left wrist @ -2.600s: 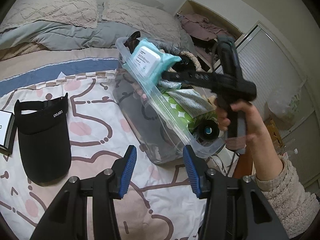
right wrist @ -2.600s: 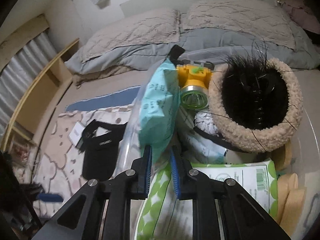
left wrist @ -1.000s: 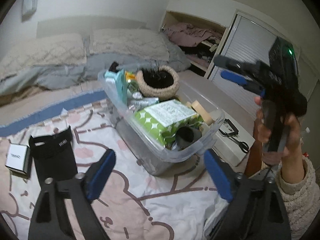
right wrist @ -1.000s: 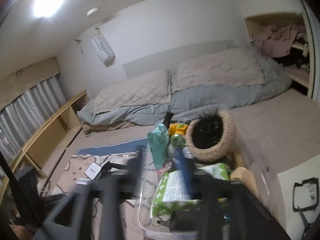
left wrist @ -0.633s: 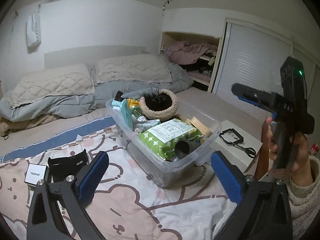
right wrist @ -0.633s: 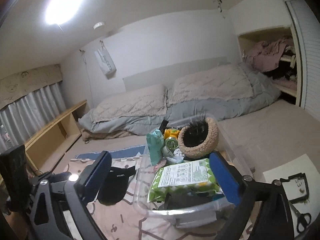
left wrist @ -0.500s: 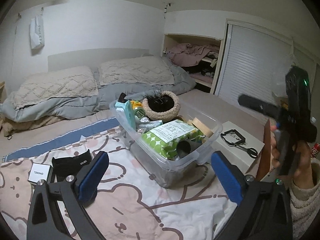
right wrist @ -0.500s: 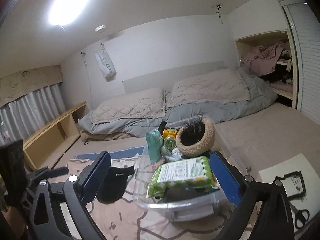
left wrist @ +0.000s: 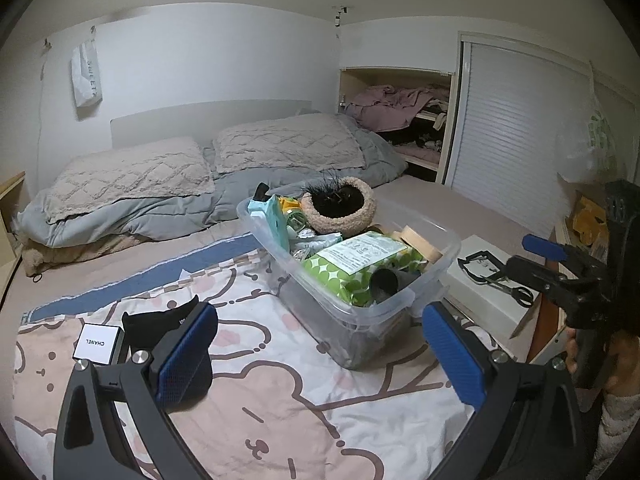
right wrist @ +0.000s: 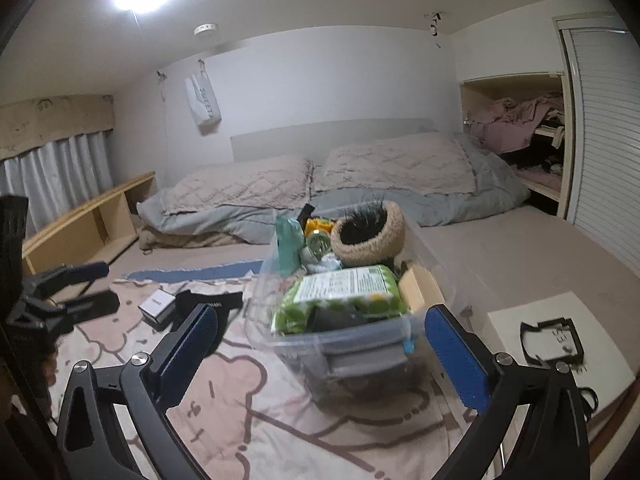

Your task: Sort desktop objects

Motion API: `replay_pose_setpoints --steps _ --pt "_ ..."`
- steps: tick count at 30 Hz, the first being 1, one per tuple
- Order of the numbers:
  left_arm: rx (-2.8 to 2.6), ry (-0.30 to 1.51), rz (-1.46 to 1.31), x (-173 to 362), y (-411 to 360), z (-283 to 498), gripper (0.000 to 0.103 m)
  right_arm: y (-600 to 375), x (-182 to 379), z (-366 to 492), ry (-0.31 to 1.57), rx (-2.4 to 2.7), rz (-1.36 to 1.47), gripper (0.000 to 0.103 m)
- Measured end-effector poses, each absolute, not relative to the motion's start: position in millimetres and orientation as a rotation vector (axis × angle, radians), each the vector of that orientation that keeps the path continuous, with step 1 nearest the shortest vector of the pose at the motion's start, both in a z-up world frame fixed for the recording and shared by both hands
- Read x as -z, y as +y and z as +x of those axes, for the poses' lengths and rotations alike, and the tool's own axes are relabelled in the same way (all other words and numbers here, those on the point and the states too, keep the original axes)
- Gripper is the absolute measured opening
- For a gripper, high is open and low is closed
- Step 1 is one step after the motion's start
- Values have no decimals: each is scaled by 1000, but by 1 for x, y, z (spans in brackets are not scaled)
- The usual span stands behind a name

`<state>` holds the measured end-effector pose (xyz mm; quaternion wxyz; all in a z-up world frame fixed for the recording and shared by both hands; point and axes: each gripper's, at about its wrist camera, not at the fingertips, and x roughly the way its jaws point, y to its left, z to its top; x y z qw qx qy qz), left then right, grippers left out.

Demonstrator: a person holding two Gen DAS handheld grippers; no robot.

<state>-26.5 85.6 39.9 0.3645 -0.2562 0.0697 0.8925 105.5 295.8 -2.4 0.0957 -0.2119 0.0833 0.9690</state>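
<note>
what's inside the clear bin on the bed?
Clear bin: green wipes pack, teal pack, fuzzy beige bowl, yellow flashlight, tape rolls. Anything beneath them is covered.

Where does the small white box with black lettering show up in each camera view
Left wrist view: the white box lies at lower left on the patterned cover, just left of the black visor.
Right wrist view: the white box sits left of centre, again left of the visor.
Shared landmark: the clear bin, to the right of both.
</note>
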Motion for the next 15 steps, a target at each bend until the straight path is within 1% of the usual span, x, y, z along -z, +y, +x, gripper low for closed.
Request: replay_pose_setpoints --steps 3,6,15 --pt "-2302 195 -653 -37 88 -25 103 298 5 113 328 -2887 -613 103" --pt "-2304 205 -653 -34 89 -22 103 300 6 116 369 -2883 -619 103" --pt "-2305 219 -657 -33 90 -21 103 291 7 112 317 -2843 -659 103"
